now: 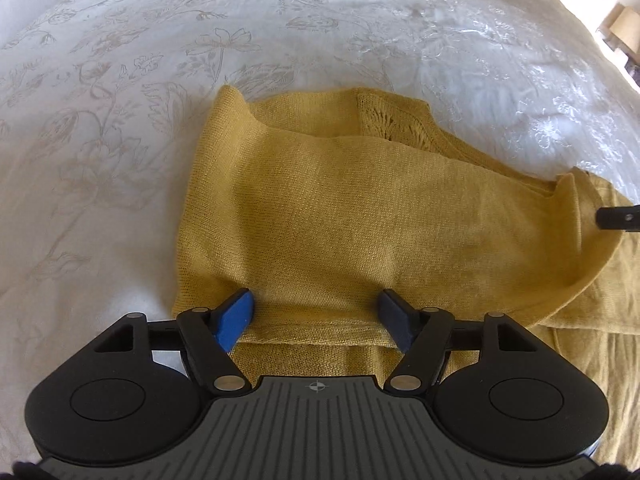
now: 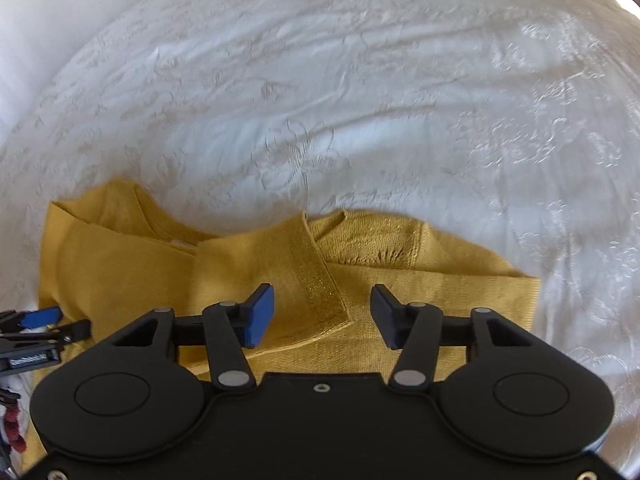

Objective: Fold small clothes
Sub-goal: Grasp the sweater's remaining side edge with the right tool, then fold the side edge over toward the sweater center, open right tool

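Mustard sweater point(image 1: 340, 208): matt fine knit, open-lace panel at 1 o'clock. Bedspread point(image 1: 120, 100): white cloth, faintly sheened floral weave.

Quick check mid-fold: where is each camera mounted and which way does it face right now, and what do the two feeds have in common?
Left wrist: sits on the left tool, looks forward and down at the yellow sweater on the white bedspread; its open blue-padded fingers show.
Right wrist: sits on the right tool, faces the sweater's folded sleeve cuff; its open fingers show, the left tool at the left edge.
Shared: sweater and bedspread.
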